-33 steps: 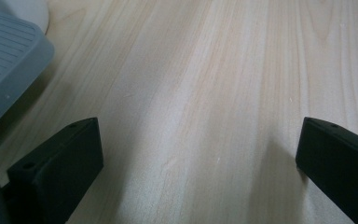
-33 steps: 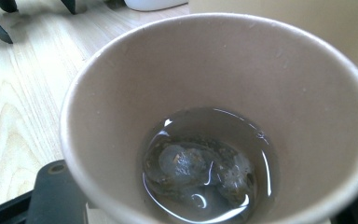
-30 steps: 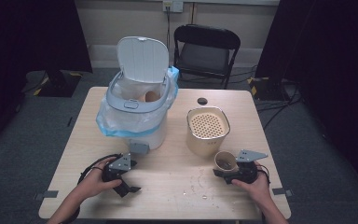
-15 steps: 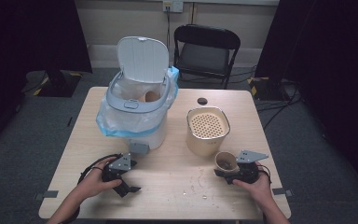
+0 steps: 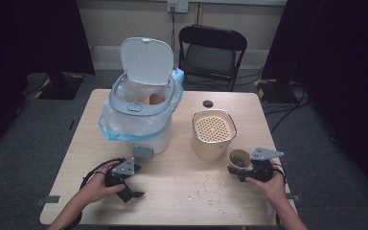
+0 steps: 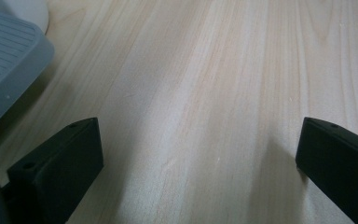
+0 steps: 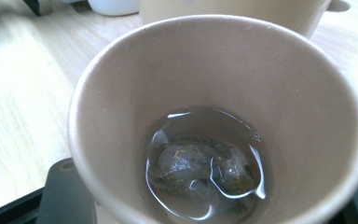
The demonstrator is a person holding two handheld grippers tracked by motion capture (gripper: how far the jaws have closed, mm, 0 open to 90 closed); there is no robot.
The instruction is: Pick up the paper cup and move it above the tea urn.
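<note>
Paper cup [image 7: 219,116], brown with liquid and dark scraps inside, sits upright, clasped between the right gripper [image 5: 247,168] jaws.

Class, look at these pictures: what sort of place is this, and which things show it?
Probably a recording studio or lab: black curtains, a lone wooden table on grey carpet, and a folding chair by a wall socket.

Overhead light brightens the worktop [image 5: 172,182] while the surrounding room stays dim. Soft shadows fall beside the left tongs [image 6: 191,154]. Glare glints on liquid inside the slightly blurred cup [image 7: 223,84].
</note>
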